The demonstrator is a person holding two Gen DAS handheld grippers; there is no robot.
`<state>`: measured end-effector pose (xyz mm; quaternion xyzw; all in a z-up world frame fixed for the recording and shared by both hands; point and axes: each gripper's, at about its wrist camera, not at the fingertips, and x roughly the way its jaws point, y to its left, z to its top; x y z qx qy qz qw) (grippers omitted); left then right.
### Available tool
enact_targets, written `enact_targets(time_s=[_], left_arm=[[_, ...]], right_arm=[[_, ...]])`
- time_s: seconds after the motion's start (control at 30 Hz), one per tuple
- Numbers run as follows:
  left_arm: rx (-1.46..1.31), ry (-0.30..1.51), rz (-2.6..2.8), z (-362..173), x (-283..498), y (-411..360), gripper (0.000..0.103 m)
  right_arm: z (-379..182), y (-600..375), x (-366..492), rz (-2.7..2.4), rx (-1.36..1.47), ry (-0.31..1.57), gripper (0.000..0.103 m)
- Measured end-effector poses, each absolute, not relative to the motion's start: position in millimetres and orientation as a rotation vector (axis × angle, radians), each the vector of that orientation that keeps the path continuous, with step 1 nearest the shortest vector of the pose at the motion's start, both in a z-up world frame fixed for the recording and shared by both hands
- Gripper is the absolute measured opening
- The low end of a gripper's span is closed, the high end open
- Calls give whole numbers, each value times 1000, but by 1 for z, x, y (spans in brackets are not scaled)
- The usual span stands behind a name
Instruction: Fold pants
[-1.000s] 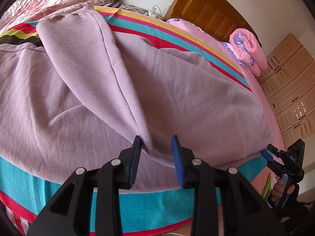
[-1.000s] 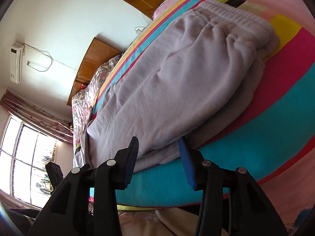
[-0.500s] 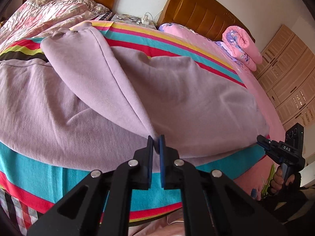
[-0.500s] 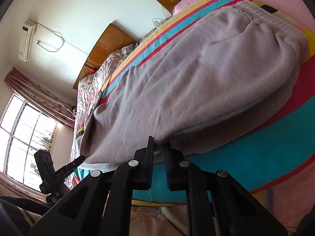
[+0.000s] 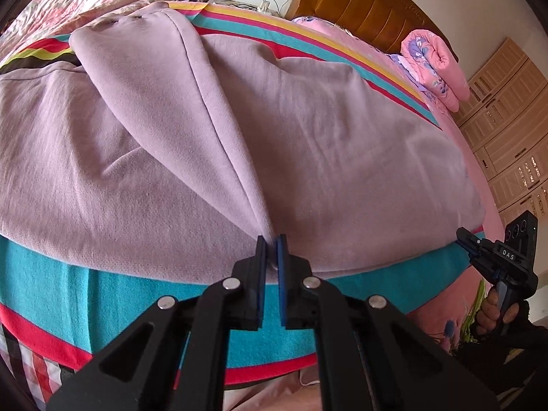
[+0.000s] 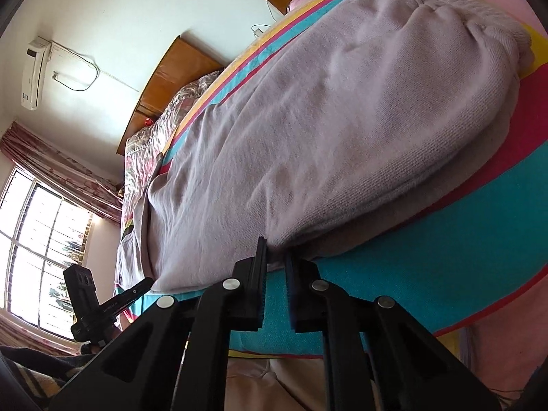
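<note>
Lilac sweatpants (image 5: 325,144) lie spread on a striped blanket (image 5: 102,294) on the bed. My left gripper (image 5: 271,239) is shut on the near edge of the pants, where a raised fold runs up to it. In the right wrist view the pants (image 6: 342,130) show their elastic waistband (image 6: 455,0) at the top right. My right gripper (image 6: 275,250) is shut on the near edge of the pants. Each gripper shows in the other's view: the right one (image 5: 479,243) at the far right, the left one (image 6: 137,289) at the lower left.
A rolled pink quilt (image 5: 435,65) lies near the wooden headboard (image 5: 359,3). A floral quilt (image 5: 102,0) is bunched at the far left. Wardrobe doors (image 5: 507,130) stand on the right. A window (image 6: 37,257) and an air conditioner (image 6: 34,72) are on the left wall.
Both grippers were open a second ago and have closed on the near edge of the pants. The left one has lifted the fabric a little.
</note>
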<state>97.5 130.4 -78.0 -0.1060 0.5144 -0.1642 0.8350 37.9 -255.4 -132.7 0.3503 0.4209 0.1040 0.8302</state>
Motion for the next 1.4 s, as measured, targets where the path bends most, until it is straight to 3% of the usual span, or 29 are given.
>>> enact_targets(time_s=[0.07, 0.13, 0.2, 0.27, 0.37, 0.5, 0.77, 0.87, 1.0, 1.07, 1.1, 1.27, 1.33, 1.4], left_arm=[[-218, 1080, -356, -74, 98, 130, 7], [-229, 1066, -366, -68, 97, 131, 17], [-233, 1043, -357, -59, 96, 133, 41], [-221, 1005, -315, -47, 95, 137, 49], [-231, 929, -308, -25, 92, 140, 50], [-226, 875, -430, -8, 97, 116, 58], [-86, 1075, -545, -65, 132, 44, 63], [-41, 1086, -556, -74, 134, 36, 69], [-44, 1092, -575, -76, 136, 35, 74], [-35, 1091, -586, -78, 136, 33, 78], [-31, 1092, -590, -78, 137, 32, 78], [-64, 1124, -560, -64, 150, 34, 79], [-47, 1075, -589, -42, 164, 24, 79], [-1, 1017, -581, -19, 187, 3, 85]], right_arm=[[-129, -261, 33, 226, 759, 871, 19], [-122, -271, 26, 196, 779, 842, 26], [-115, -291, 16, 137, 791, 794, 28], [-113, -316, 8, 28, 798, 763, 28], [-106, -351, -8, -126, 779, 699, 28], [-103, -379, -8, -195, 768, 656, 28], [-121, -403, 13, -176, 858, 635, 28], [-111, -393, 18, -193, 751, 636, 19], [-106, -390, 18, -227, 709, 643, 17], [-118, -395, 21, -261, 728, 705, 33], [-118, -396, 19, -284, 731, 708, 46], [-65, -375, 22, -269, 577, 603, 59], [-44, -352, 46, -180, 459, 605, 73], [-35, -323, 78, -109, 310, 634, 74]])
